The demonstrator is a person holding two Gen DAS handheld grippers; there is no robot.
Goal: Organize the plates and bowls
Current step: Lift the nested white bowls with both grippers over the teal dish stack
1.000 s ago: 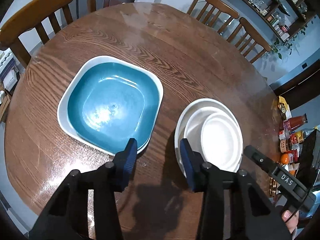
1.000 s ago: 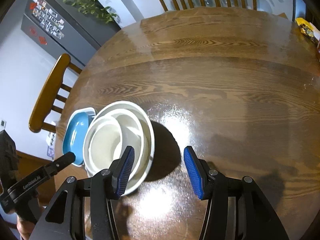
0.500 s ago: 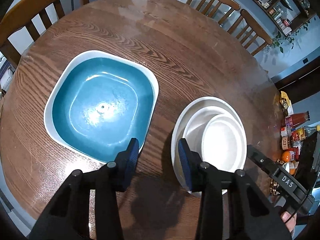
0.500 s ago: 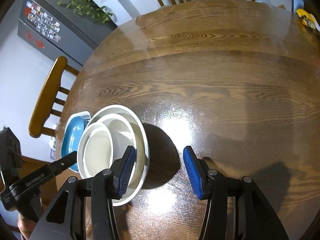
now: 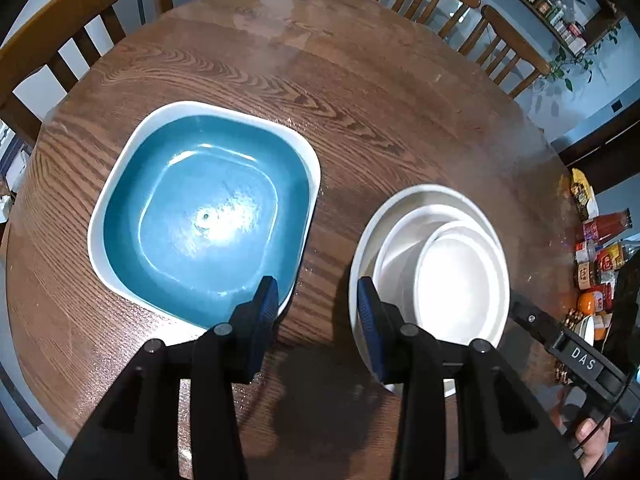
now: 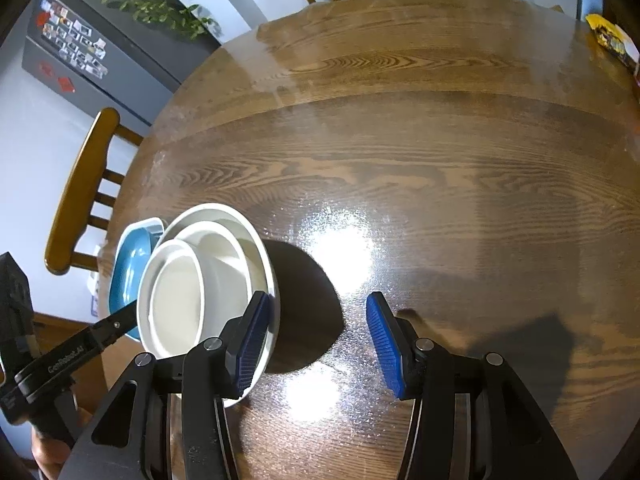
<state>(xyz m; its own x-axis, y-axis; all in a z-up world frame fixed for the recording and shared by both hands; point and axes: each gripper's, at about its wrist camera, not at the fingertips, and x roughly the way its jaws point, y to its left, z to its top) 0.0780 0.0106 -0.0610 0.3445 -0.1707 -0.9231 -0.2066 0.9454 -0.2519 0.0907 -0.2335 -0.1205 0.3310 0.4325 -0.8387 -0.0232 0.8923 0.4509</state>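
Nearest, the left tool hangs over bare wood with its jaws partly apart and nothing between them. The right tool stands a little wider, also empty, over the glossy round worktop. Just beyond sit a stack of three nested white bowls and, beside it but apart, a square blue plate on a white one. Wooden chairs ring the far edge.
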